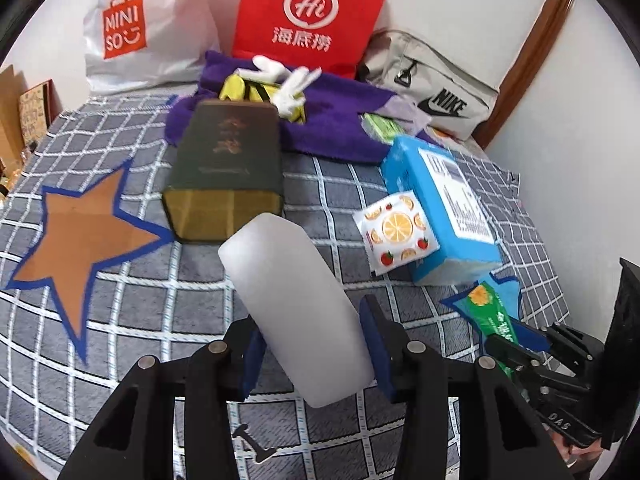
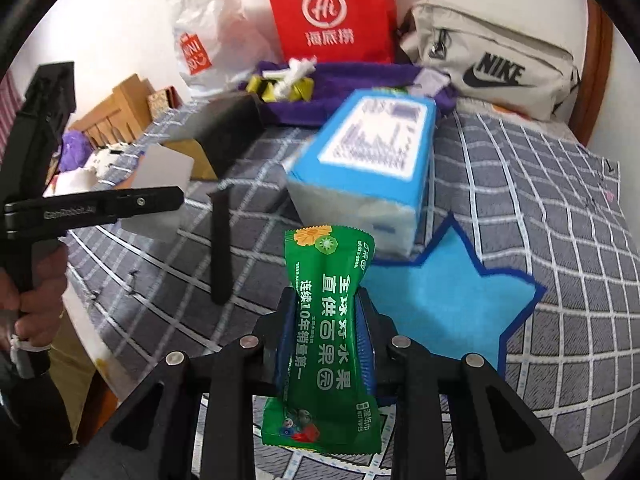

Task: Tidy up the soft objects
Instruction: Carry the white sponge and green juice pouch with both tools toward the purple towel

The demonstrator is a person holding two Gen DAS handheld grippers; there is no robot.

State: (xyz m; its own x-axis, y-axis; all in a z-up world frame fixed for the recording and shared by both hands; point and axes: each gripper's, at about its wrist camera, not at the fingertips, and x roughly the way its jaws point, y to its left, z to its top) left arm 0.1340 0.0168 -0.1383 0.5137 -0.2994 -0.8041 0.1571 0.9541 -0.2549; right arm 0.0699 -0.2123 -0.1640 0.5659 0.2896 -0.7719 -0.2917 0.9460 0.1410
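1. The left gripper (image 1: 312, 356) is clamped on a translucent white block (image 1: 292, 312), its blue pads pressing both sides; the block sticks up above the checked grey bedspread (image 1: 160, 288)
2. The right gripper (image 2: 326, 344) squeezes a green wet-wipes packet (image 2: 326, 340) at its waist, so the wrapper pinches in between the fingers
3. Taking the blue tissue box (image 1: 440, 208) as landmark: an orange-print sachet (image 1: 394, 232) leans against its near left side, a dark green carton (image 1: 228, 176) lies well to its left, and a purple towel (image 1: 320, 120) with a yellow and white toy (image 1: 276, 88) sits behind it
4. Just in front of the box lies a blue star (image 2: 444, 300) under the right gripper; far to the box's left lies a brown star (image 1: 80, 232)
5. Behind the towel, against the white wall, stand a red Haidilao bag (image 1: 308, 12), a white Miniso bag (image 1: 136, 32) and a grey Nike bag (image 1: 432, 88)
6. Print on the box label is blurred; a hand (image 2: 36, 292) holding the left gripper is cut off at the right-wrist view's edge
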